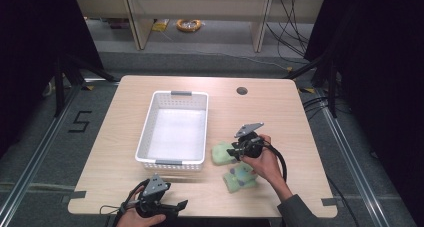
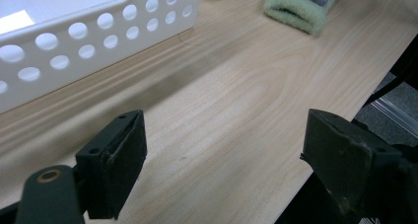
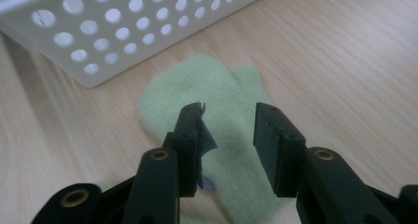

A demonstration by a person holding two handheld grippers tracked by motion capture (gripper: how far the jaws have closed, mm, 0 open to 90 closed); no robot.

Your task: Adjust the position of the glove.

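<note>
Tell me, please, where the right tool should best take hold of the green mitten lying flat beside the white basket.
Probably from straight above, across the middle of the green mitten. It lies flat on the table, with no raised edge to slip under, so the soft fabric has to be pinched up. The right tool hangs over it, jaws partly apart, and the basket leaves room.

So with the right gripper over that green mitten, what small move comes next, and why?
Probably lower the right gripper and close it on the green mitten: its jaws stand apart above the mitten, which lies flat on the table beside the white basket.
</note>
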